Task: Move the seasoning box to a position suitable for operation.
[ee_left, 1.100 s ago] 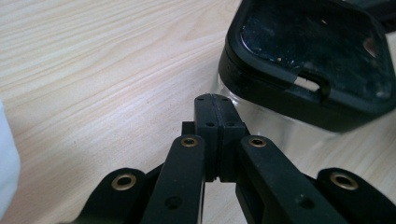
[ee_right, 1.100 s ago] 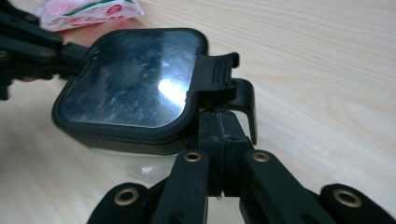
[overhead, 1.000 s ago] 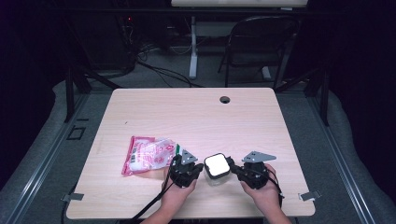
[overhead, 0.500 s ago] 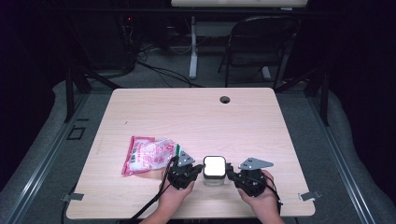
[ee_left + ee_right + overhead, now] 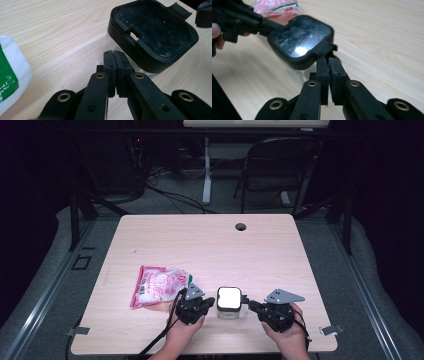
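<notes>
A clear square container with a black lid [image 5: 229,302] [image 5: 155,32] [image 5: 300,40] stands near the table's front edge between my two grippers. My left gripper [image 5: 212,304] [image 5: 115,53] is shut, its tips against the container's clear left wall with nothing between them. My right gripper [image 5: 250,304] [image 5: 327,60] points at the other side, tips just under the lid's tab. Its jaws have just been opening and stand a narrow slit apart, nothing between them. The right gripper view also has the left gripper [image 5: 234,17] beyond the lid.
A pink, white and green plastic bag [image 5: 160,287] [image 5: 10,75] [image 5: 277,6] lies left of the left gripper. The wooden table [image 5: 210,245] has a cable hole [image 5: 241,226] near its far edge. A folding chair [image 5: 275,165] stands beyond the table.
The right hand has drawn a little toward the near edge and to the right. The left hand and the container have stayed about where they were.
</notes>
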The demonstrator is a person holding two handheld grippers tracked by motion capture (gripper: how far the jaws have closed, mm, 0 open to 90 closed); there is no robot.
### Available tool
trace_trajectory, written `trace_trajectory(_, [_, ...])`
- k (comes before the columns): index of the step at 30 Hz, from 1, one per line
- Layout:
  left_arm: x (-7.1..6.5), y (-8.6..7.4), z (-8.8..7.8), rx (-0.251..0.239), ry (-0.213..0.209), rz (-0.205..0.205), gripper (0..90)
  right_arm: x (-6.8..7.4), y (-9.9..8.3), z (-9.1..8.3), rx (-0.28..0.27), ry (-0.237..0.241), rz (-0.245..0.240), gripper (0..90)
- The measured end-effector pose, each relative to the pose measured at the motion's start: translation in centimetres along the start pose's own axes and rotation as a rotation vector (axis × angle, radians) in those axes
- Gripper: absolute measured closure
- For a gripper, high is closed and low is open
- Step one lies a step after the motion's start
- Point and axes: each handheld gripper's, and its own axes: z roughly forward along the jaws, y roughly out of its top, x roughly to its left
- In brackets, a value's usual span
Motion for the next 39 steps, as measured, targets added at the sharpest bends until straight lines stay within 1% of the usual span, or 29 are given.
trace_trajectory(1, [0.0, 0.0, 0.0, -0.003, 0.005, -0.004, 88.6, -0.2, 0.0, -0.1, -0.001, -0.009, 0.007, 86.8])
trace_trajectory(2, [0.0, 0.0, -0.1, -0.002, 0.001, -0.004, 88.5, -0.5, -0.2, -0.1, -0.016, -0.019, 0.044, 87.0])
trace_trajectory(3, [0.0, 0.0, -0.1, -0.002, 0.001, -0.004, 88.5, -0.5, -0.2, -0.1, -0.016, -0.019, 0.044, 87.0])
trace_trajectory(4, [-0.1, 0.0, -0.1, -0.005, -0.005, -0.008, 88.3, -0.6, -0.3, 0.1, -0.031, -0.024, 0.076, 86.9])
trace_trajectory(8, [-0.2, 0.0, 0.0, -0.007, -0.010, -0.004, 88.1, -0.6, -0.4, 0.4, -0.041, -0.038, 0.076, 86.3])
trace_trajectory(9, [-0.2, -0.1, 0.0, -0.002, -0.018, 0.001, 88.1, -0.5, -0.4, 0.5, -0.050, -0.041, 0.083, 86.2])
trace_trajectory(10, [-0.3, -0.1, 0.0, -0.004, -0.019, -0.002, 88.1, -0.6, -0.3, 0.6, -0.065, -0.034, 0.102, 85.9])
trace_trajectory(11, [-0.3, -0.1, 0.0, -0.001, -0.021, 0.004, 88.1, -0.6, -0.3, 0.6, -0.065, -0.034, 0.102, 85.9])
trace_trajectory(12, [-0.4, -0.2, 0.1, -0.001, -0.012, 0.006, 88.2, -0.6, -0.2, 0.7, -0.064, -0.032, 0.109, 85.6])
trace_trajectory(15, [-0.4, -0.2, 0.2, -0.003, -0.013, 0.001, 88.2, -0.6, -0.1, 0.9, -0.060, -0.031, 0.113, 85.6])
trace_trajectory(16, [-0.5, -0.3, 0.2, -0.007, -0.006, -0.002, 88.2, -0.6, -0.1, 1.1, -0.052, -0.034, 0.109, 85.6])
trace_trajectory(17, [-0.5, -0.3, 0.2, -0.001, -0.021, 0.000, 88.3, -0.6, -0.1, 1.3, -0.044, -0.033, 0.106, 85.6])
trace_trajectory(18, [-0.5, -0.3, 0.2, 0.000, -0.020, 0.004, 88.5, -0.5, -0.1, 1.6, -0.041, -0.038, 0.104, 86.5])
trace_trajectory(21, [-0.6, -0.4, 0.2, 0.001, -0.017, 0.002, 88.5, -0.6, 0.0, 1.7, -0.038, -0.042, 0.101, 86.7])
trace_trajectory(22, [-0.6, -0.5, 0.2, 0.005, -0.021, 0.003, 88.5, -0.8, 0.0, 1.8, -0.047, -0.040, 0.116, 86.9])
trace_trajectory(30, [-0.6, -0.5, 0.3, 0.005, -0.048, -0.012, 88.3, -1.3, 0.1, 2.0, -0.058, -0.043, 0.127, 86.9])
trace_trajectory(35, [-0.5, -0.3, 0.3, 0.006, -0.050, -0.007, 88.3, -1.5, 0.3, 2.2, -0.054, -0.051, 0.116, 86.9])
trace_trajectory(36, [-0.6, -0.4, 0.4, -0.002, -0.049, -0.014, 88.2, -1.5, 0.3, 2.3, -0.052, -0.057, 0.112, 86.9])
trace_trajectory(39, [-0.4, -0.5, 0.4, -0.002, -0.055, -0.020, 87.8, -1.6, 0.3, 2.3, -0.053, -0.058, 0.114, 86.3])
